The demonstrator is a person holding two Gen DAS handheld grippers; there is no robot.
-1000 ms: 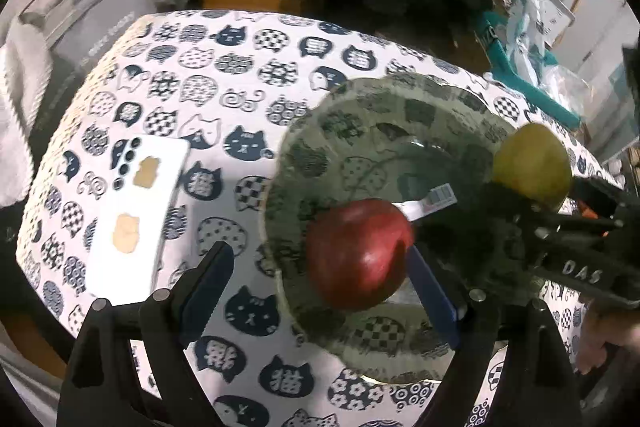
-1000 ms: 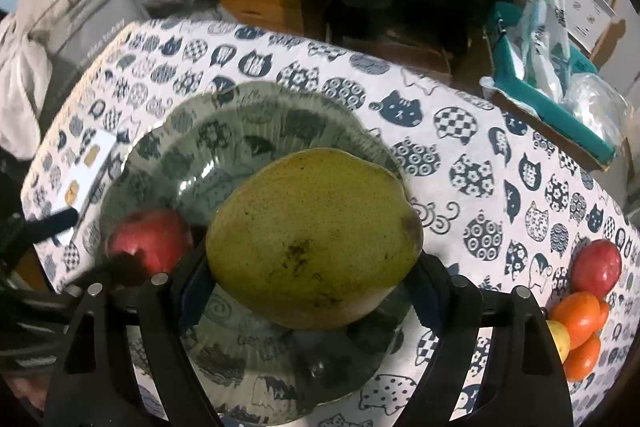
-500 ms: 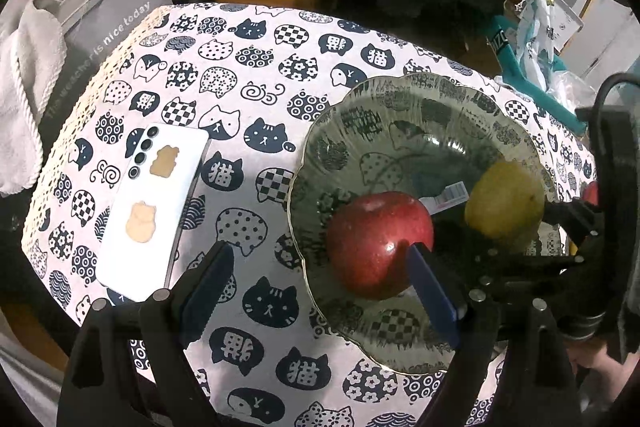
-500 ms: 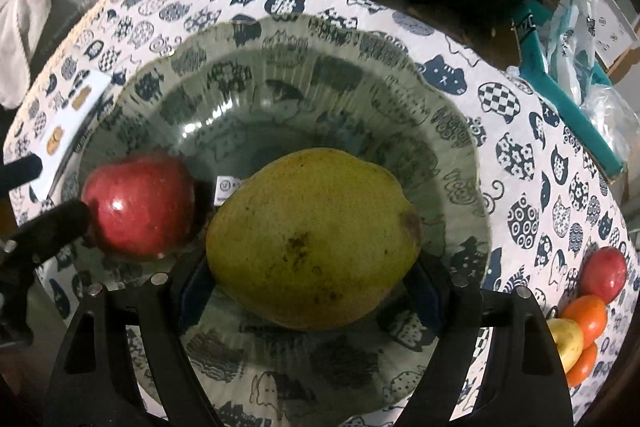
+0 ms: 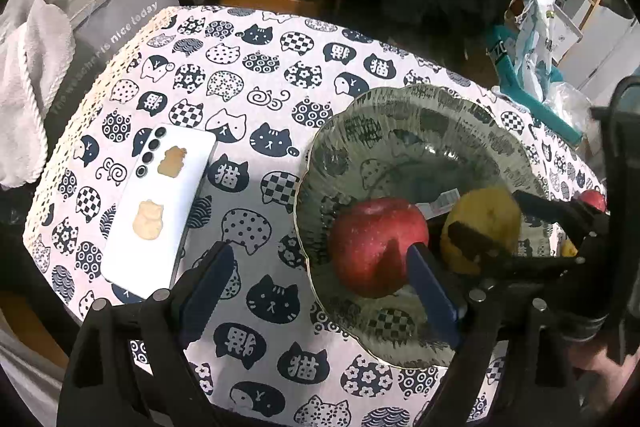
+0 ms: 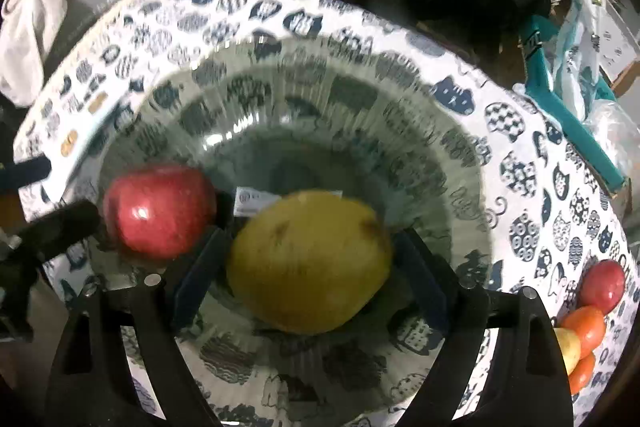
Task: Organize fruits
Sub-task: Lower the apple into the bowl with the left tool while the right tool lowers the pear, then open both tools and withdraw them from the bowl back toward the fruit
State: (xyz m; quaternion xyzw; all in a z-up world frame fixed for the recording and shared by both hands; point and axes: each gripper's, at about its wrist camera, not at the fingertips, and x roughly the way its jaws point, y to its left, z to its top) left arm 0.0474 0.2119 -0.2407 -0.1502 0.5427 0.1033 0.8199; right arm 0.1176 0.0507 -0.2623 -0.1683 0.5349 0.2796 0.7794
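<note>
A red apple [image 5: 378, 245] lies in the glass bowl [image 5: 404, 115] on the cat-print tablecloth. It also shows in the right wrist view [image 6: 160, 211]. A yellow-green pear [image 6: 308, 277] rests in the bowl [image 6: 320, 75] beside the apple, and shows in the left wrist view [image 5: 480, 227]. My right gripper [image 6: 308, 263] is open, its jaws spread wider than the pear between them. My left gripper [image 5: 316, 283] is open and empty, near the bowl's left rim, its right finger in front of the apple.
A white phone [image 5: 160, 207] lies on the cloth left of the bowl. A red apple [image 6: 602, 285], oranges [image 6: 588, 327] and a yellow fruit [image 6: 568, 347] sit at the right. A grey bag [image 5: 100, 39] hangs at the table's far left; teal packaging [image 6: 568, 107] lies far right.
My right gripper has lowered the pear into the bowl and opened, letting it go beside the apple. My left gripper has drawn back and left from the apple.
</note>
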